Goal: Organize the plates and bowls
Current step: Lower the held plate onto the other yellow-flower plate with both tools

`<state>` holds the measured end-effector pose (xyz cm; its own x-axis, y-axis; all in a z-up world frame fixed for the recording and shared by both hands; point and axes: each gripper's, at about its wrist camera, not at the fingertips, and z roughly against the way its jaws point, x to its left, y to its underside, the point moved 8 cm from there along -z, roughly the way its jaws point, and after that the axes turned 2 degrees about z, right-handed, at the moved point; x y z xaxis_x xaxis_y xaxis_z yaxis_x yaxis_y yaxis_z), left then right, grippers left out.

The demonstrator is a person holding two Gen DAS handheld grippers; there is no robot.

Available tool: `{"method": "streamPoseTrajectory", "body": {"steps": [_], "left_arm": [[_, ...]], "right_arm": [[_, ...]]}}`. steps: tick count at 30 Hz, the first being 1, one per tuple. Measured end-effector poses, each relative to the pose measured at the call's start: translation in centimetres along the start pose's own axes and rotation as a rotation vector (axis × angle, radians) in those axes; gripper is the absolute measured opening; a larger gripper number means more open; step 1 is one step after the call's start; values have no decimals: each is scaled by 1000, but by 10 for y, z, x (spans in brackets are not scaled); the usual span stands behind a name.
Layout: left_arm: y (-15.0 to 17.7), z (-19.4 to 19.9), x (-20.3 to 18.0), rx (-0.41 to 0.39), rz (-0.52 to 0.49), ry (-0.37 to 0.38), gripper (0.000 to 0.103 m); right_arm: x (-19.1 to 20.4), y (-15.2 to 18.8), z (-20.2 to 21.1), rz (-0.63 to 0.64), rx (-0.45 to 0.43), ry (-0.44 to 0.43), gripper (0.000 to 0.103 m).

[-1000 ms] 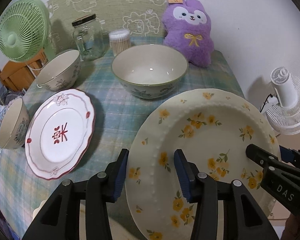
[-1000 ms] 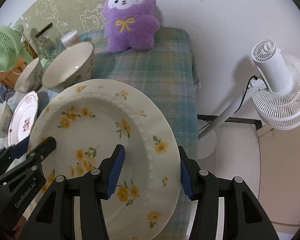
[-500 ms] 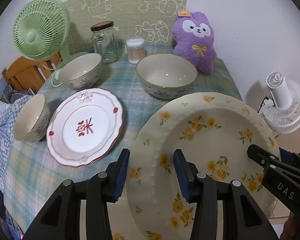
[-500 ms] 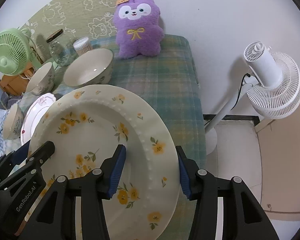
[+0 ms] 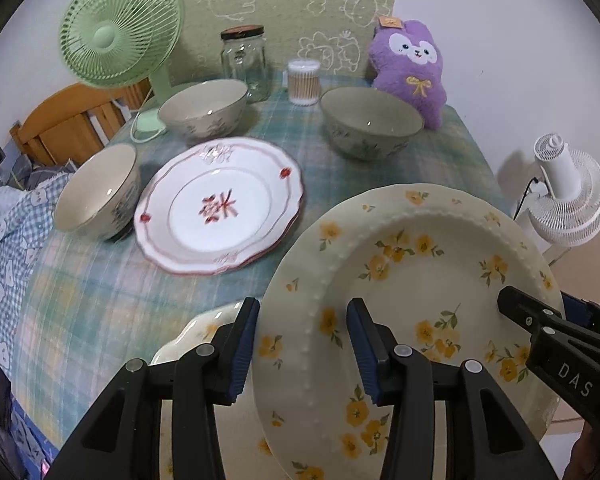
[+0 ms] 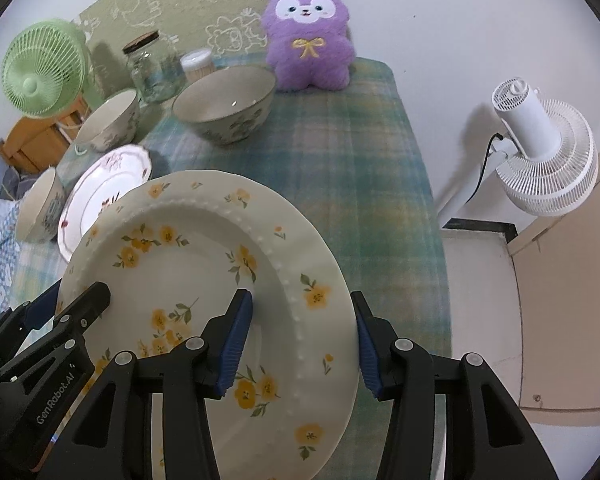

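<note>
Three bowls, three plates

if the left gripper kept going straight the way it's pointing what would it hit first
The left gripper already clamps the yellow-flowered plate, so that travels along. Beyond it, probably the plaid tablecloth near the red-trimmed plate; depth is unclear.

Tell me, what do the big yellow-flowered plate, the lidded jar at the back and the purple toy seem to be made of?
Yellow-flowered plate: probably glazed ceramic; smooth, glossy cream surface, raised beaded ring, printed flowers.
Jar: clear glass, since the wall shows through it; its dark lid looks like metal, though that is unsure.
Purple toy: soft plush fabric with fuzzy pile and a stitched yellow bow.
</note>
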<state>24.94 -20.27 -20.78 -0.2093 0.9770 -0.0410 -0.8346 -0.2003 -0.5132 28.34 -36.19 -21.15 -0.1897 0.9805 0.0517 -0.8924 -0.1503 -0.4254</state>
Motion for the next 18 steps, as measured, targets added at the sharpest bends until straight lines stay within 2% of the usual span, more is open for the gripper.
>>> {"method": "streamPoseTrajectory", "body": {"steps": [18], "left_arm": [[61, 4, 52, 58, -17, 7, 46]], "right_arm": [[50, 66, -1, -17, 63, 26, 51]]}}
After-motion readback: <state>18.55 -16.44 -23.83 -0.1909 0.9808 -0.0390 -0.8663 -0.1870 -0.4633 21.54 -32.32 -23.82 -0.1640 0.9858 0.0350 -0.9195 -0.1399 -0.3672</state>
